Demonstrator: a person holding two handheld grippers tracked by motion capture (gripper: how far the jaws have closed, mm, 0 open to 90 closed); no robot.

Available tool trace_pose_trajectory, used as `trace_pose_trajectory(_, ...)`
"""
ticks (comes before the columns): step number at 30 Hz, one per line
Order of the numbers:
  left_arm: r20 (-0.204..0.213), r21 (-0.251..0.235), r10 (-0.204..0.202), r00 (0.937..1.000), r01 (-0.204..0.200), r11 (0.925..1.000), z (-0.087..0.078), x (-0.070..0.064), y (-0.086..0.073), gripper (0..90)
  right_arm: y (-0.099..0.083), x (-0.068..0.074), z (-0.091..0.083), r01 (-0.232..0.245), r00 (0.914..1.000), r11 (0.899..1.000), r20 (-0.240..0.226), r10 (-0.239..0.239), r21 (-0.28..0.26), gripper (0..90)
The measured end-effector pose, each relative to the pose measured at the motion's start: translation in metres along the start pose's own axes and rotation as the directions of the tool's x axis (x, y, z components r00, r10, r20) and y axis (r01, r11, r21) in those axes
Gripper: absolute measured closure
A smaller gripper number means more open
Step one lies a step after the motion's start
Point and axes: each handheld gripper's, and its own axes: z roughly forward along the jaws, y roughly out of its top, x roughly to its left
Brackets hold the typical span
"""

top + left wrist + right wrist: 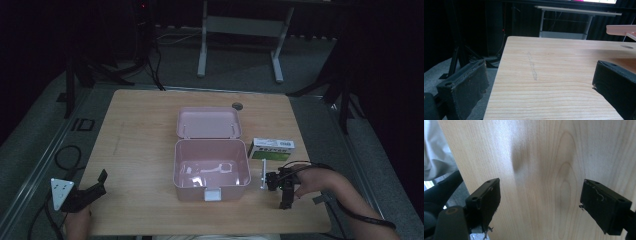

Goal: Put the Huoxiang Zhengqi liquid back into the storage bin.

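Centrally, glossy pink plastic box, lid back; both padded black claws agape over woodgrain.

Left gripper sits low at the near left, held by the left hand, jaws spread wide and aimed forward and to the right — nothing between them. Right gripper sits at the near right in the right hand, forearm entering from the lower right corner; jaws point down, parted wide, empty.
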Motion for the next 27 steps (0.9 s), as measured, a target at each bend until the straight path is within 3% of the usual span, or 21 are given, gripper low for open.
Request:
trace_pose_trajectory(7,0.0,0.003,0.003,1.0,-0.003,1.0,0.0,0.0,0.0,0.2,0.002,-0.003,-0.005,0.035,0.9994,0.998,0.01,-0.034,-0.044,16.6)
trace_pose_trajectory(16,-0.001,0.002,0.004,1.0,-0.004,1.0,0.0,0.0,0.0,0.3,0.0,-0.016,-0.038,0.023,0.9971,0.997,0.073,-0.018,-0.08,16.5)
trace_pose_trajectory(27,-0.001,0.006,0.003,1.0,-0.003,1.0,0.001,0.0,0.0,0.2,-0.01,-0.027,-0.074,0.046,0.9923,0.99,0.12,-0.03,-0.133,21.3)
